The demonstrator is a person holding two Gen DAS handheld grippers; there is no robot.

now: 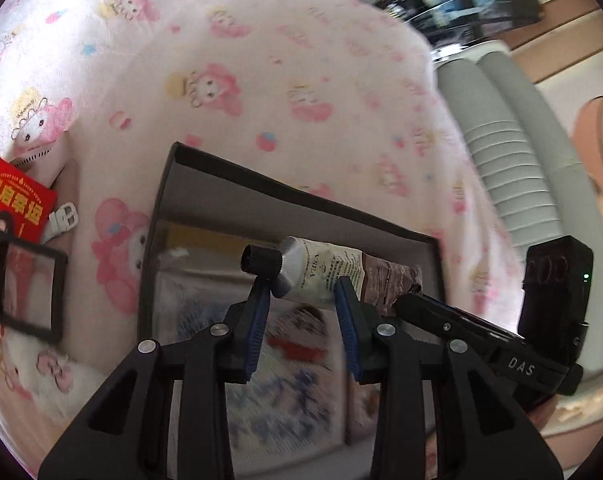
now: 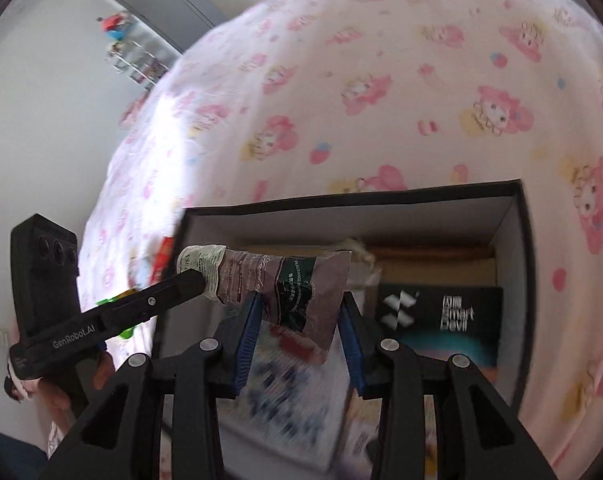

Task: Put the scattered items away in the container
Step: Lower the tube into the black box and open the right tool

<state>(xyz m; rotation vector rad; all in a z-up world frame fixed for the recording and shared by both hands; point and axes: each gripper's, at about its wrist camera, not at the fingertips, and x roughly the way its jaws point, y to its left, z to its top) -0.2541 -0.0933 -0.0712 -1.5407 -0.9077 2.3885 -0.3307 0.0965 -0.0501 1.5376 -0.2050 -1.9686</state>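
Both grippers, left (image 1: 305, 292) and right (image 2: 297, 312), apparently pinched the crumpled cream tube (image 1: 333, 276) over the part-filled black-rimmed box (image 1: 301, 196); red packet (image 1: 13, 208) and black-framed mirror (image 1: 25, 292) remained on bedsheet (image 1: 261, 80).

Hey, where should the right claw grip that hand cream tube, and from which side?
Probably the flat crimped tail of the tube, approached from the tail end, opposite the black cap. That end is wide and flattened and already spans the right claw pads; the rounded white shoulder looks likelier to slip.

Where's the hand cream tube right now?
Over the open box, between both grippers: cap end at the left gripper, crimped end at the right gripper; tube seen in both wrist views.
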